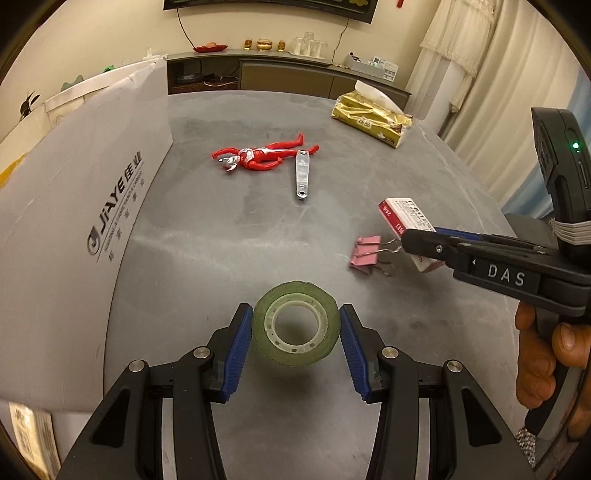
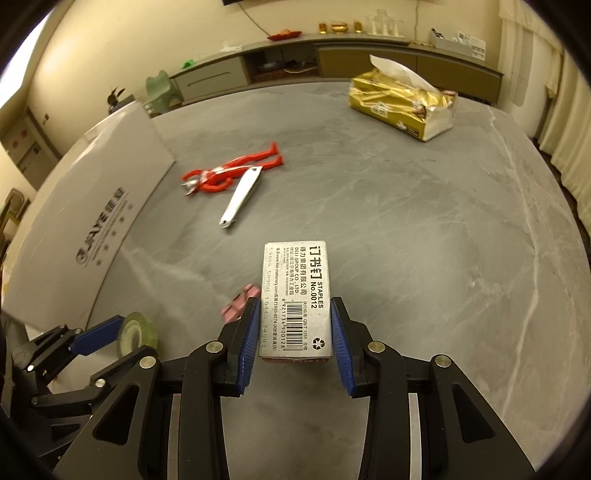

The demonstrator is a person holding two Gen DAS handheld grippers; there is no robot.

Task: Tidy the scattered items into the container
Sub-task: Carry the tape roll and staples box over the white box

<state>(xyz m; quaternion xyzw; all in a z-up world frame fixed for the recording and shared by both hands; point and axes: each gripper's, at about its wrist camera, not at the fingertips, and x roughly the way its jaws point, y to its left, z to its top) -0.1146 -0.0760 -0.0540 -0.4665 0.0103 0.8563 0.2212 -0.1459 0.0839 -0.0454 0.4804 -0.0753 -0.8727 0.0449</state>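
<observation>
The left gripper (image 1: 295, 339) is closed on the green tape roll (image 1: 295, 334), just beside the white box (image 1: 74, 221). The right gripper (image 2: 291, 332) clamps the staples box (image 2: 295, 295) above the grey worktop (image 2: 424, 240). A pink binder clip (image 1: 365, 254) lies under it. The red toy figure (image 1: 258, 155) and the metal clipper (image 1: 302, 179) lie farther along the white box.

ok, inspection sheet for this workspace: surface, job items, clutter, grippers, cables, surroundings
surface: grey stone-look table, dry, faint smears.
job's things: green tape roll; staples box; pink binder clips; red toy figure; metal nail clipper; white cardboard box at left.
clutter: gold tissue pack.
grippers: left gripper straddles the tape; right gripper straddles the staples box; contact unclear on both.
cables: black wall cable.
surroundings: sideboard, curtains.
</observation>
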